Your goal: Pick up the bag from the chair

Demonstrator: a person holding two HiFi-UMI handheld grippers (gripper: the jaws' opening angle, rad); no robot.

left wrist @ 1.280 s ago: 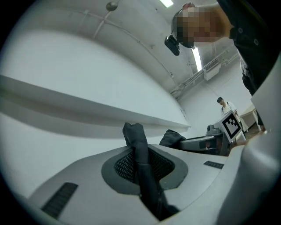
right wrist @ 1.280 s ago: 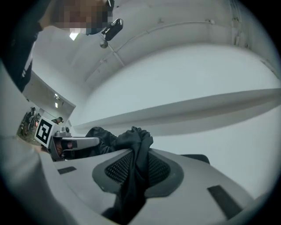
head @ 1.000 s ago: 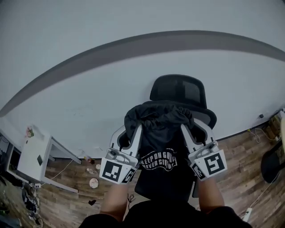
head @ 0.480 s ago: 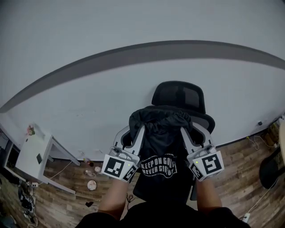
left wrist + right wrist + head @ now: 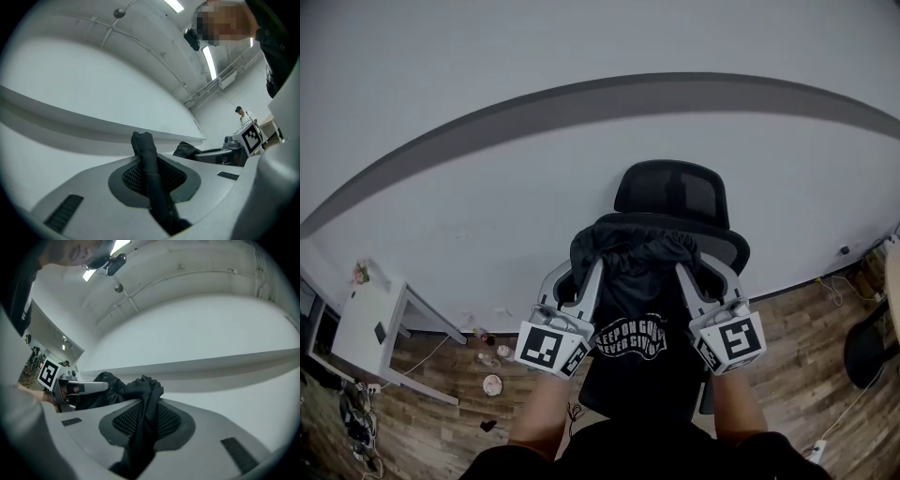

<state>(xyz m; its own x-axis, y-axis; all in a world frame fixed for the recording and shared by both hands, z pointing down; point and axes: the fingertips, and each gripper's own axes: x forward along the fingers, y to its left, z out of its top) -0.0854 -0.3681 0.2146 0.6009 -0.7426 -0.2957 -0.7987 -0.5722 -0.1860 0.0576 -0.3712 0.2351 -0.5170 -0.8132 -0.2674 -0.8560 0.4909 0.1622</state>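
Holding the bag [image 5: 637, 314] raised in front of the chair [image 5: 673, 192]
Jaws of the left gripper [image 5: 149, 180] and right gripper [image 5: 143, 425] remain pinched narrow on bunched black fabric at the bag's top corners. Grip and position are unchanged over the last second, so the pickup appears secured.

I see an office-like workroom. A black mesh office chair [image 5: 672, 194] sits mid-frame by a bare wall [image 5: 487, 216], a white desk [image 5: 366, 323] at lower left on wood-plank floor [image 5: 806, 375], strip lights [image 5: 209, 63] overhead.
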